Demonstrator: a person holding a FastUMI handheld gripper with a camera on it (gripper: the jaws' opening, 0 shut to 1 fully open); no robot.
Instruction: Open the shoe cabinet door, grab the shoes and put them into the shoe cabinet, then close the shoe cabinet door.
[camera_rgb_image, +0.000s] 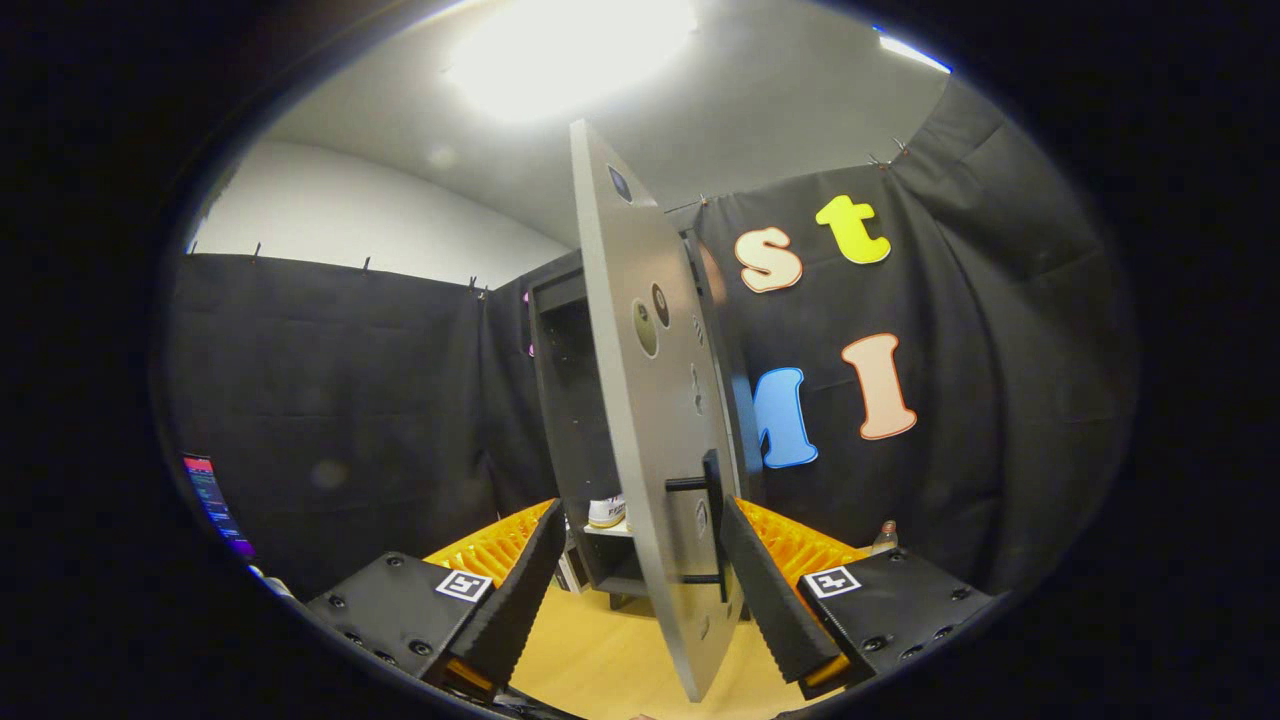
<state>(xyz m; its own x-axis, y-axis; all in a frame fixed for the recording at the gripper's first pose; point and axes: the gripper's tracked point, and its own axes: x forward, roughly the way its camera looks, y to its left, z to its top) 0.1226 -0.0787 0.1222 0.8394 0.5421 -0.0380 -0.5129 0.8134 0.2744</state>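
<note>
The dark shoe cabinet (565, 400) stands ahead against the booth wall, its grey door (650, 400) swung open towards me and seen nearly edge-on. A black bar handle (710, 530) sits low on the door's right face. Inside the cabinet a white shoe (607, 512) rests on a pale shelf. My gripper (642, 512) is open, and the lower part of the door stands between its fingers. The right finger (765, 590) lies close beside the handle. The left finger (525, 590) is apart from the door's other face.
A pale wooden floor (600, 650) runs under the door up to the cabinet. A small bottle (885, 535) stands by the wall to the right of the cabinet. A lit screen (212, 500) shows far to the left.
</note>
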